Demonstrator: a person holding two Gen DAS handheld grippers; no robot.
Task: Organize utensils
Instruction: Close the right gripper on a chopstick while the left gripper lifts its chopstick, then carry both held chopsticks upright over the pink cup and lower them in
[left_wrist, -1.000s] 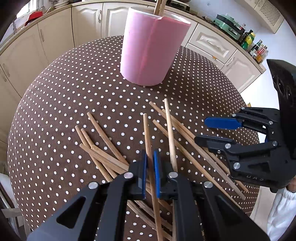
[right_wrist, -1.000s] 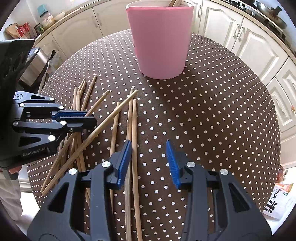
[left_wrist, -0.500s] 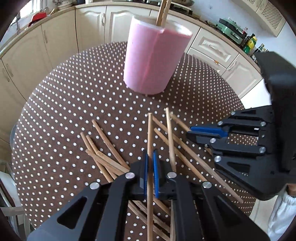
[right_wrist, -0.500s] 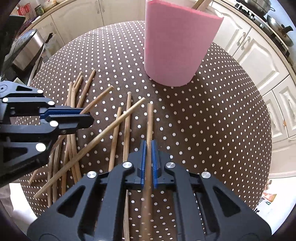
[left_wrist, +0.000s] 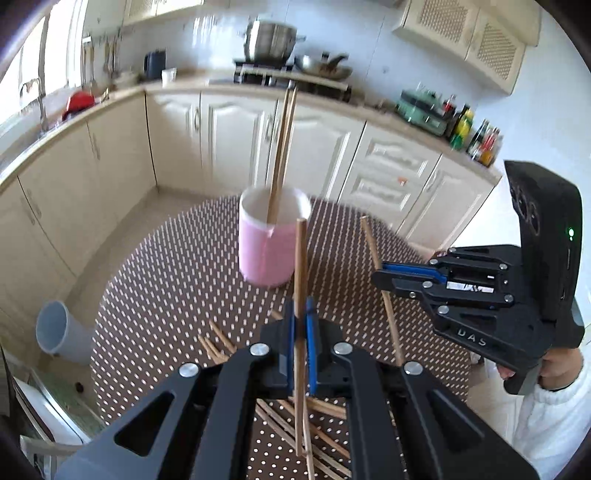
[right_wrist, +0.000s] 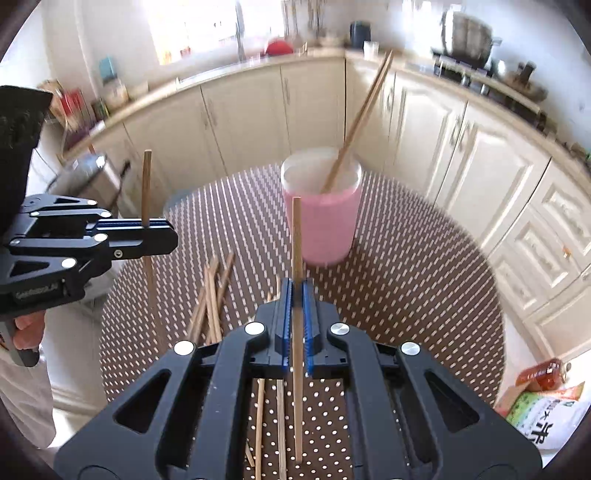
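A pink cup (left_wrist: 264, 251) (right_wrist: 321, 221) stands on the far side of the brown dotted table (left_wrist: 177, 280), with two wooden chopsticks (left_wrist: 280, 147) (right_wrist: 364, 118) leaning in it. My left gripper (left_wrist: 301, 321) (right_wrist: 170, 234) is shut on one chopstick (left_wrist: 300, 266) (right_wrist: 146, 184), held well above the table and nearly upright. My right gripper (right_wrist: 297, 295) (left_wrist: 380, 271) is shut on another chopstick (right_wrist: 296, 236) (left_wrist: 373, 251), also lifted. Both grippers hang short of the cup. Several loose chopsticks (right_wrist: 210, 299) (left_wrist: 314, 421) lie on the table below them.
Cream kitchen cabinets (left_wrist: 236, 140) curve around behind the table. A grey bin (left_wrist: 62, 332) stands on the floor at the left. A printed bag (right_wrist: 546, 413) and a bottle (right_wrist: 543, 373) lie on the floor at the right. A person's hands hold both gripper handles.
The right gripper closed on a chopstick, having stood open a second ago. Both grippers then rose from the table, each carrying its chopstick, and tilted up so the cup's rim now shows.
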